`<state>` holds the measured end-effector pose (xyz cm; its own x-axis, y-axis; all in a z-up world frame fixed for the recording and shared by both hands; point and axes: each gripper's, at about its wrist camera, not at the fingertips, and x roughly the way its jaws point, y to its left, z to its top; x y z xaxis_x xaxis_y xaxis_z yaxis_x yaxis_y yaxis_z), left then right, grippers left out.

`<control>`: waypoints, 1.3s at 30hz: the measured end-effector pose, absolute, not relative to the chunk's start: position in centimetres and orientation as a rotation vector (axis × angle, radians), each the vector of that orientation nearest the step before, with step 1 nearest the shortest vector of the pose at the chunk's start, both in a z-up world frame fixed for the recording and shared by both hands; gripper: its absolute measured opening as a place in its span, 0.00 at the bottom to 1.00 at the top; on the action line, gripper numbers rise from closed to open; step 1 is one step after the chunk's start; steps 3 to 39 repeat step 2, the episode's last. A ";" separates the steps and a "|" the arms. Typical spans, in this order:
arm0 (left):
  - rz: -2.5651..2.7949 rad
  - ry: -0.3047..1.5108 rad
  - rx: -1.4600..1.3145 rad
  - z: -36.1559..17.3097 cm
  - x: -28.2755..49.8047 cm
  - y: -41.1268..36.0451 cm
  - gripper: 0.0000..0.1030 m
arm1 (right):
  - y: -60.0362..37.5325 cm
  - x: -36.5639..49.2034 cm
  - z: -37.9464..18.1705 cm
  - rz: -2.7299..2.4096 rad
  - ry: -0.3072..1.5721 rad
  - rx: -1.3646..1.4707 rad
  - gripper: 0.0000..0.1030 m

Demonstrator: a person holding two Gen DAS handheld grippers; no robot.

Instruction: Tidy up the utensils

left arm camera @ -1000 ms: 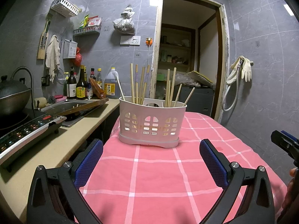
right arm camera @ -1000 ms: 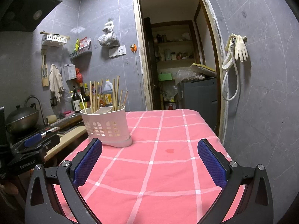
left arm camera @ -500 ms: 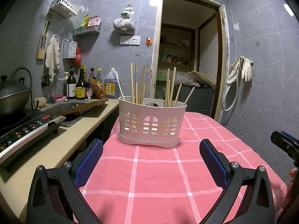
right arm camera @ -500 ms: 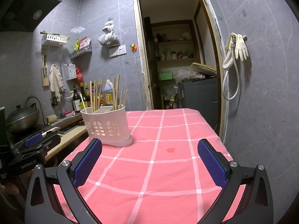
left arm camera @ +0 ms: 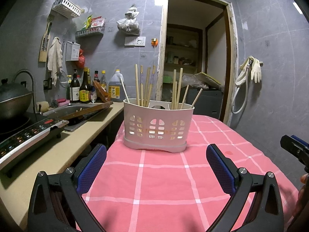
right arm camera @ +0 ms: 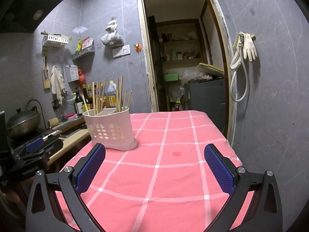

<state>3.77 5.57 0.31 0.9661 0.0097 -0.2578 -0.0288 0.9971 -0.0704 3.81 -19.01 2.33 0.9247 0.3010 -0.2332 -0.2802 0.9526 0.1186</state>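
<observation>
Left wrist view: pink checked surface [left arm camera: 154, 183] across the lower frame; white holder [left arm camera: 158, 127] at centre, standing upright on it; chopsticks [left arm camera: 143, 87] upright in both compartments. No loose utensils visible on the cloth. Left hand-held gripper [left arm camera: 156, 166] spread wide, empty, lower centre; right hand-held gripper [right arm camera: 154, 166] likewise apart and empty, holder at its left. Fits either sticks already sorted or sorting still ahead. For any pinch: one stick, near its top, lifted straight up, holder steadied.
</observation>
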 end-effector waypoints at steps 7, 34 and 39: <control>0.018 0.263 -0.073 0.3 3.8 5.6 0.98 | -19.0 3.7 2.3 0.298 0.254 0.085 1.00; 0.018 0.263 -0.073 0.3 3.8 5.6 0.98 | -19.0 3.7 2.3 0.298 0.254 0.085 1.00; 0.018 0.263 -0.073 0.3 3.8 5.6 0.98 | -19.0 3.7 2.3 0.298 0.254 0.085 1.00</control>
